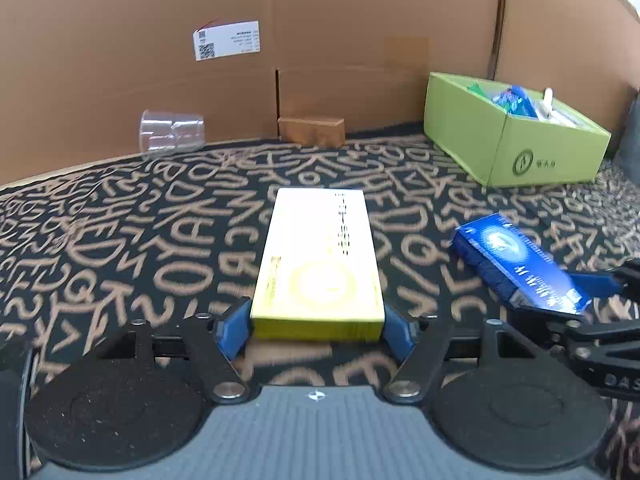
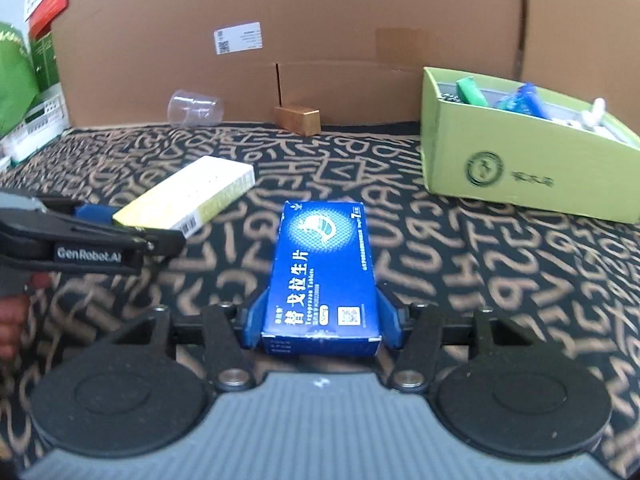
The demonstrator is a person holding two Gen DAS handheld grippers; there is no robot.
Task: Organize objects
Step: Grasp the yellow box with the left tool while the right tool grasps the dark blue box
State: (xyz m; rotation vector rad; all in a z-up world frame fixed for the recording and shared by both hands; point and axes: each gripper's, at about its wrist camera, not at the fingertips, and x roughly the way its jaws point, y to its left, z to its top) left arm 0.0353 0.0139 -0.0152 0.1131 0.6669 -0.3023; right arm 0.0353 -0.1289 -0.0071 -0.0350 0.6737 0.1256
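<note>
Left wrist view: the left claw (image 1: pixel 318 326) is clamped on the near end of a long yellow box (image 1: pixel 318 264), its blue pads pressed on both sides. The box has a pale top with a round yellow emblem and a line of dark print that is too blurred to read. To the right, the blue box (image 1: pixel 520 264) is tilted, its near end hidden in the right claw (image 1: pixel 592 300), which is cut off by the frame edge. The bench (image 1: pixel 120 240) wears a black cloth covered in tan letters. A green carton (image 1: pixel 516 148) holding small items stands at the back right, near a clear plastic cup (image 1: pixel 172 134) lying on its side and a small brown block (image 1: pixel 312 130), all before a cardboard wall (image 1: pixel 120 40).

Right wrist view: the right claw (image 2: pixel 320 328) grips the blue box (image 2: pixel 324 276), which bears white Chinese characters and a glowing emblem. At left the left claw (image 2: pixel 116 220) holds the yellow box (image 2: pixel 188 196); fingers (image 2: pixel 12 320) of a hand show partly at the edge. The green carton (image 2: pixel 520 168) sits back right; its contents are hard to make out.
</note>
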